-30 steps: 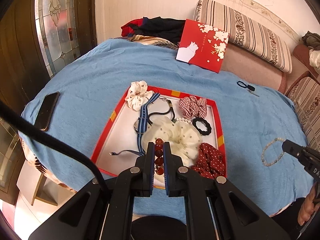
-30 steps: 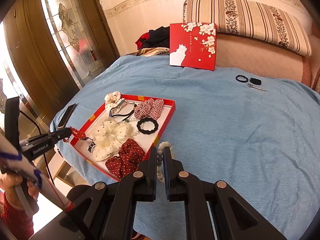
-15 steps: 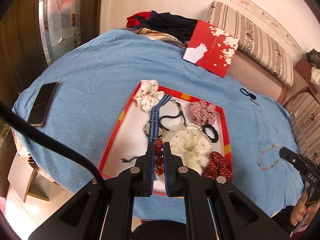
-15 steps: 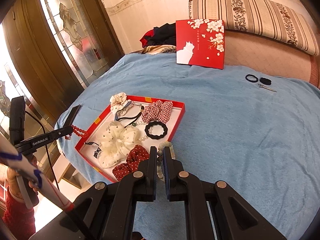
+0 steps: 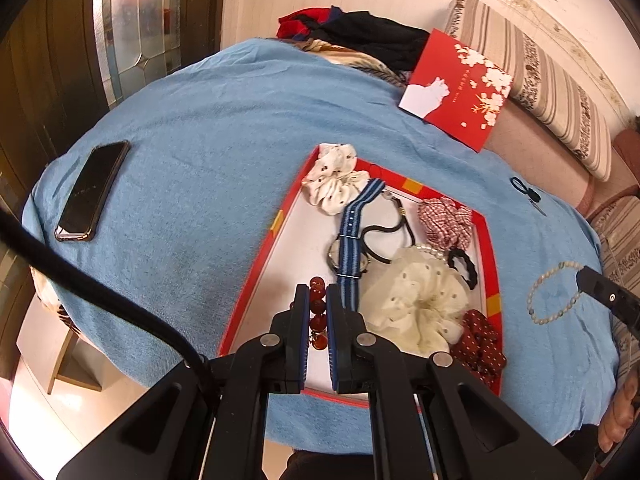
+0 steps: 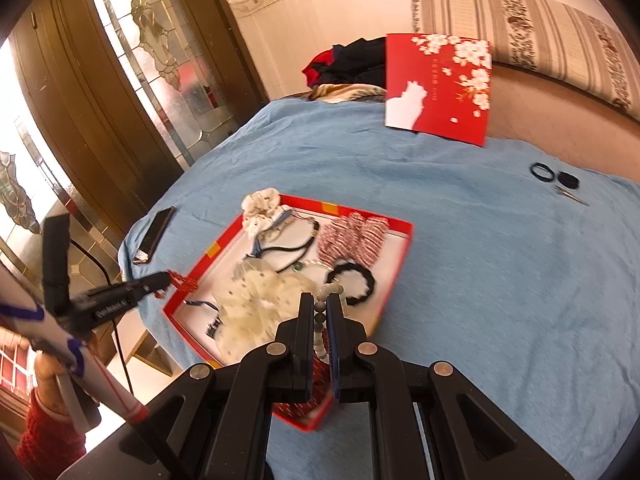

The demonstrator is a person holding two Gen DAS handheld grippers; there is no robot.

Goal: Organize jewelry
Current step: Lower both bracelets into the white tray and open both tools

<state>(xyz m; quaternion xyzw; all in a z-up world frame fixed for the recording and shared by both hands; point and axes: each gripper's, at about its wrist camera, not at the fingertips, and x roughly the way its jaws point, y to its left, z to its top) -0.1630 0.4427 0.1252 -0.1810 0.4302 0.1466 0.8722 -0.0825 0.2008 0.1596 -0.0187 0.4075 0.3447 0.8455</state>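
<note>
the worktop (image 5: 208, 152) wears a plain sky-blue cloth. the tray (image 5: 256, 276) has a red rim with yellow patches and a white floor. between the black jaws of the left gripper (image 5: 318, 300) are dark red beads (image 5: 318, 308); those in the right gripper (image 6: 320, 304) are pale white-green beads (image 6: 318, 312). ahead of the left jaws lie a blue-and-white striped strap (image 5: 352, 224), a cream scrunchie (image 5: 416, 300) and a red-and-white checked scrunchie (image 5: 446, 222). far beyond stands a red card (image 5: 456, 88) with white blossoms.

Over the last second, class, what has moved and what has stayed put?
Both tongs have carried their bracelets inward: the left tongs bring the red bead bracelet over the red tray; the right tongs bring the pale bead bracelet over it. Both stay clamped. Scrunchies, watch and phone lie unchanged.
</note>
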